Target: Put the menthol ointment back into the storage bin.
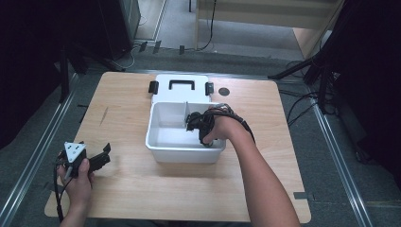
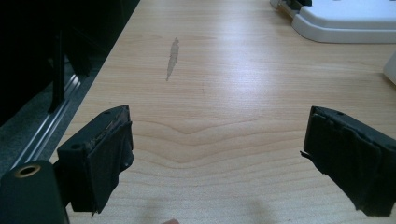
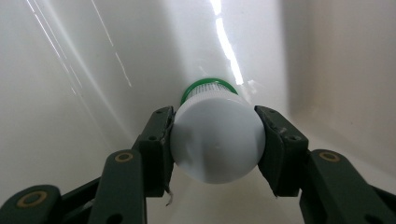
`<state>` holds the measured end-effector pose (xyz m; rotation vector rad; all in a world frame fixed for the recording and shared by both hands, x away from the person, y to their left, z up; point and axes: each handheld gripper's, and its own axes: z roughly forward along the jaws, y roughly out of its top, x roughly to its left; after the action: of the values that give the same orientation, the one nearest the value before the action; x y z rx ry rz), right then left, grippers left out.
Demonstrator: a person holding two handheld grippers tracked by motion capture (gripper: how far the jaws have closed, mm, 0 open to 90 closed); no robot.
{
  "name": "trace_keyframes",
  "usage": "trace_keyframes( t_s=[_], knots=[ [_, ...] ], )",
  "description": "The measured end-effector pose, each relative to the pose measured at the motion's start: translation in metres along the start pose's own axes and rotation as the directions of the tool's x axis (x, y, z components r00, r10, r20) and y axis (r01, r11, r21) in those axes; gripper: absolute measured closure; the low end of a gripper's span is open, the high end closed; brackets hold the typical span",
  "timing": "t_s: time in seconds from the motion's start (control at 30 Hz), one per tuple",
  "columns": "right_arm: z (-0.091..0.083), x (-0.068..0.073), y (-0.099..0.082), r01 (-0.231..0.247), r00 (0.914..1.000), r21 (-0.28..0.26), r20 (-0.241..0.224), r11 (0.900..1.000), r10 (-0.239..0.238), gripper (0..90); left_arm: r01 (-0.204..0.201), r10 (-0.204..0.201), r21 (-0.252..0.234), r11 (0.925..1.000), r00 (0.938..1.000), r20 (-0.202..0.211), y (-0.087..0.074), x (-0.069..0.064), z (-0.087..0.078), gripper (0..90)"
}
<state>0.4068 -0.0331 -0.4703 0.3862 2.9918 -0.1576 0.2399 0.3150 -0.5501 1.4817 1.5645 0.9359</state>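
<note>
- The white bottle (image 3: 217, 142) with a green cap (image 3: 208, 87) is the thing in hand, and it sits clamped between the jaws of the right gripper (image 3: 217, 144) inside a white bin (image 1: 161, 137).
- High view: the white bin stands near the middle of the wooden table (image 1: 127, 184), with its detached lid (image 1: 181, 87) lying flat just behind it, black handle and latches facing up. A thin divider (image 1: 185, 115) splits the bin into two compartments. The right gripper (image 1: 198, 126) reaches down into the right-hand compartment, the right hand (image 1: 222, 127) wrapped around it; the bottle itself is hidden from this angle. The left gripper (image 1: 94, 158) rests low at the near left corner of the table, well apart from the bin, held by the left hand (image 1: 78, 182), its grey three-cornered plate on top.
- Left gripper view: the left gripper (image 2: 217, 154) has its two black jaws spread wide, with bare wood grain between them and nothing gripped. A grey smear (image 2: 173, 58) marks the tabletop ahead, and an edge of the white lid (image 2: 345, 23) shows at the upper right.
- Right gripper view: the jaws press on both sides of the bottle's rounded white body, its base toward the camera and the green cap pointing away toward the glossy white bin wall (image 3: 93, 70).
</note>
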Motion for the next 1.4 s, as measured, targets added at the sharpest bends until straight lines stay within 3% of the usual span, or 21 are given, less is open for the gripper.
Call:
trace_keyframes(
  t_s=[1.1, 1.4],
  knots=[
    [-0.002, 0.0, -0.002, -0.004, 0.9998, -0.017, -0.019, 0.9999, 0.004, 47.6, 0.003, -0.003, 0.0, 1.0, 1.0, 0.001, 0.0, 0.0, 0.0, 9.0],
    [-0.018, -0.001, -0.006, -0.011, 0.9999, -0.055, -0.001, 0.9984, 0.011, 47.4, 0.001, -0.001, 0.001, 1.0, 1.0, 0.002, 0.0, 0.0, 0.0, 9.0]
  ],
)
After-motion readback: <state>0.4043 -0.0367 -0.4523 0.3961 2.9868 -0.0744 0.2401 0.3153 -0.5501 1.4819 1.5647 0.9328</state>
